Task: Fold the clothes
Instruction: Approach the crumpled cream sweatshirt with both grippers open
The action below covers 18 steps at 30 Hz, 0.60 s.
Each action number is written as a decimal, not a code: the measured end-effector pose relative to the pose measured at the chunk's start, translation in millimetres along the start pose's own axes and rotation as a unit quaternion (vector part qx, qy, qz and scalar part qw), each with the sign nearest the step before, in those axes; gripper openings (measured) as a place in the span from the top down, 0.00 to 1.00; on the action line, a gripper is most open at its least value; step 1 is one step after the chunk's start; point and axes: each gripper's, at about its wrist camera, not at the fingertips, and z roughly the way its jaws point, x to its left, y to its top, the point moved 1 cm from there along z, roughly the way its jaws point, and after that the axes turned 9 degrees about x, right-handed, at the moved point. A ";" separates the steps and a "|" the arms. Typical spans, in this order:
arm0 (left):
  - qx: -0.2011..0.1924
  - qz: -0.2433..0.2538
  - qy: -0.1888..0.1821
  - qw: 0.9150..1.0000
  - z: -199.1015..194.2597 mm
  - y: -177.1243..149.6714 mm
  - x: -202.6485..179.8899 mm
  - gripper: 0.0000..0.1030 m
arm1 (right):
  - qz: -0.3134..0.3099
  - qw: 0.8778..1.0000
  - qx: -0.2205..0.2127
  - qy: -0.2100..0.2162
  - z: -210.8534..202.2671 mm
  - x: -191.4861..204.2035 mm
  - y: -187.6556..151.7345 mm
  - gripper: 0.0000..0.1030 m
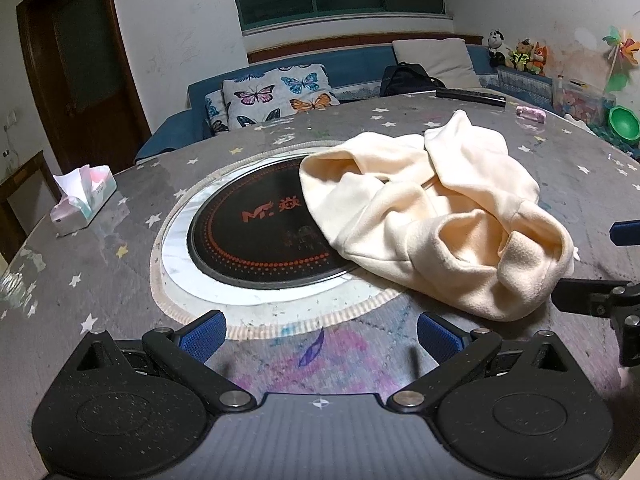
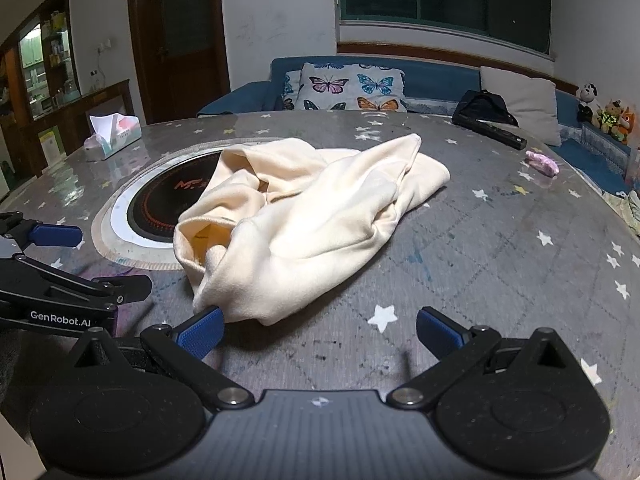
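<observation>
A cream fleece garment [image 1: 432, 216] lies crumpled on the round table, partly over the black hotplate [image 1: 256, 232]. In the right wrist view the garment [image 2: 312, 216] lies just ahead, its near edge touching my left fingertip. My left gripper [image 1: 320, 340] is open and empty, above the table to the left of the garment's near end. My right gripper [image 2: 318, 334] is open and empty, close in front of the garment. The right gripper also shows at the right edge of the left wrist view [image 1: 600, 264], and the left gripper at the left edge of the right wrist view [image 2: 76, 260].
The grey star-patterned tablecloth [image 2: 500, 260] covers the table. A tissue box [image 1: 82, 200] stands at the far left. A black remote [image 2: 490, 130] and a small pink object [image 2: 542, 163] lie at the far right. A blue sofa with cushions [image 1: 276, 96] stands behind.
</observation>
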 end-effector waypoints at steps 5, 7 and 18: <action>-0.008 0.002 0.001 1.000 -5.4 5.6 4.3 0.00 | -0.003 1.000 -0.005 0.004 -4.0 -0.9 6.5 0.00; -0.012 0.004 0.003 1.000 -7.1 7.6 5.3 0.00 | -0.006 1.000 -0.006 0.004 -4.0 -1.6 8.6 0.00; -0.011 0.001 0.004 1.000 -5.4 12.0 7.1 0.00 | -0.004 1.000 -0.009 0.009 -5.4 -5.4 12.9 0.00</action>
